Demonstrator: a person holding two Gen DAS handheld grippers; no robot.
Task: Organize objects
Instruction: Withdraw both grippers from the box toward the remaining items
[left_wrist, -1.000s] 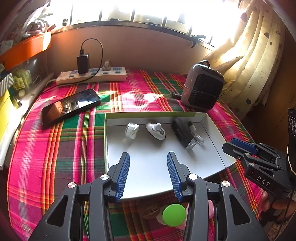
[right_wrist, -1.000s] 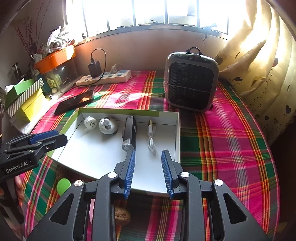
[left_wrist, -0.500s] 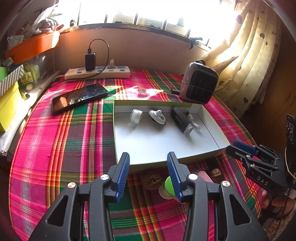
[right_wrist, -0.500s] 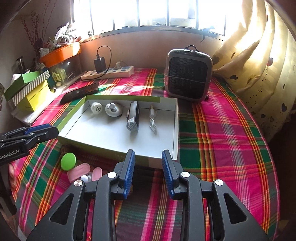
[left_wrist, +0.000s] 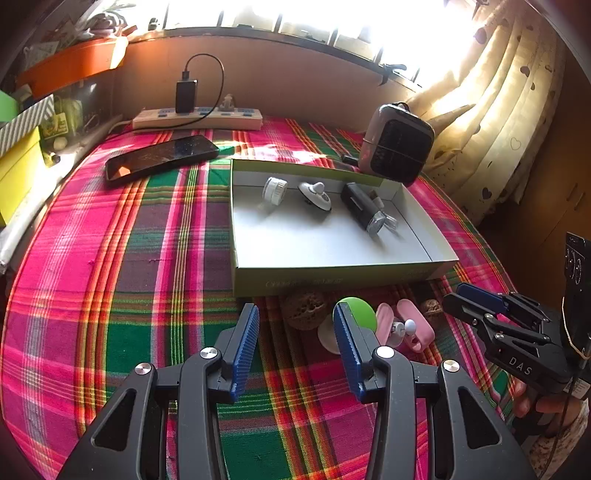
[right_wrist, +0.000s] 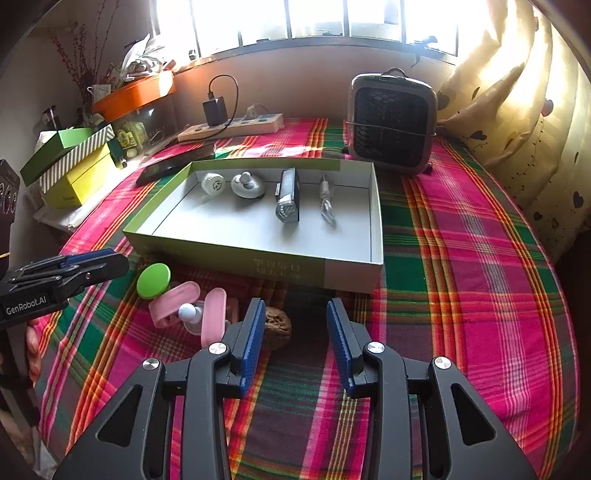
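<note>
Both jaws stand apart and grip nothing; the right pair is opening.

Left gripper hangs over the plaid cloth, a walnut just ahead and a green disc by its right finger. Right gripper has a second walnut beside its left finger. Pink fan lies between them. Beyond sits the open box, holding a white plug, a suction hook, a dark torch and a cable.
</note>
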